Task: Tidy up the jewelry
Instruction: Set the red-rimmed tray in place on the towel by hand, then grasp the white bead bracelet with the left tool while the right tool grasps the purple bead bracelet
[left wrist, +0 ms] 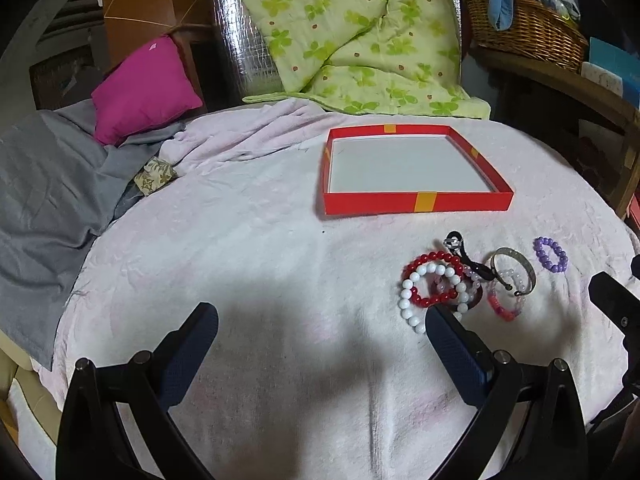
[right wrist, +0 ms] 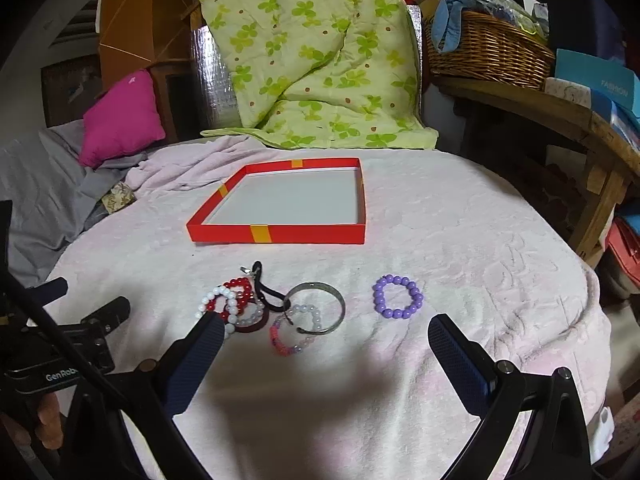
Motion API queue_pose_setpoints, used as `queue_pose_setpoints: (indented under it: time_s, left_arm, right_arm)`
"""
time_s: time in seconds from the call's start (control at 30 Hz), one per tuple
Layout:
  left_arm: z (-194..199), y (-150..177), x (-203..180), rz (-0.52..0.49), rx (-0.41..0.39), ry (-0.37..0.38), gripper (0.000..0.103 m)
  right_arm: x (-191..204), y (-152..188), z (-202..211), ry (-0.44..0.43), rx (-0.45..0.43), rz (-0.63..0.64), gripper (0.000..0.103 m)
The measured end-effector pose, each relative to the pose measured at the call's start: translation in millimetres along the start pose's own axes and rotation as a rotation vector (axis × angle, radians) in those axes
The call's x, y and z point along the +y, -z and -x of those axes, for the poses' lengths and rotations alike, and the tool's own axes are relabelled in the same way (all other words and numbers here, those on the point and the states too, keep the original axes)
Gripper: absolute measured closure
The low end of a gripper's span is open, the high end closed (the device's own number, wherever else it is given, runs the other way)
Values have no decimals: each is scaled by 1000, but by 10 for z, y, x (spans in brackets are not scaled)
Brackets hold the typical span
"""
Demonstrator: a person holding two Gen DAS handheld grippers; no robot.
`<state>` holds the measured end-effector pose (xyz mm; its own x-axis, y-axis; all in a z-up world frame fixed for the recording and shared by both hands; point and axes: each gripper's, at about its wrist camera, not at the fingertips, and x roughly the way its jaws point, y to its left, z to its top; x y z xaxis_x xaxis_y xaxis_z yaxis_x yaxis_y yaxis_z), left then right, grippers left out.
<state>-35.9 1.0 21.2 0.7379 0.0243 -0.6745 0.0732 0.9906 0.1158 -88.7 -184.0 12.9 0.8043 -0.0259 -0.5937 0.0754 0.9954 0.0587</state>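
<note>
A shallow red box lid (left wrist: 416, 202) (right wrist: 280, 234) with a white inside lies empty on the pale pink blanket. In front of it sits a pile of jewelry: a white bead bracelet (left wrist: 414, 280) (right wrist: 210, 298) over a red bead bracelet (left wrist: 430, 258) (right wrist: 236, 284), a black cord (left wrist: 470, 258) (right wrist: 266, 300), a metal bangle (left wrist: 516, 266) (right wrist: 318, 304) and a pink bracelet (left wrist: 502, 308) (right wrist: 282, 340). A purple bead bracelet (left wrist: 551, 254) (right wrist: 397, 296) lies apart to the right. My left gripper (left wrist: 322, 322) is open, left of the pile. My right gripper (right wrist: 326, 332) is open, just short of the bangle.
A green floral quilt (left wrist: 352, 32) and a pink pillow (left wrist: 144, 88) lie behind the blanket (left wrist: 240, 260), with grey cloth (left wrist: 48, 192) at the left. A wicker basket (right wrist: 488, 46) stands on a wooden shelf at the right. A hand (right wrist: 44, 420) holds the left gripper's handle.
</note>
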Motion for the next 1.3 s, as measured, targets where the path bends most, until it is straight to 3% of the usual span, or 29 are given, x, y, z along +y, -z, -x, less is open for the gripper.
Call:
queue_pose_setpoints:
  time_s: [1.3]
  left_arm:
    - [-110, 1, -89, -14, 17, 16, 0]
  right_arm:
    - [-158, 35, -52, 27, 64, -6, 0]
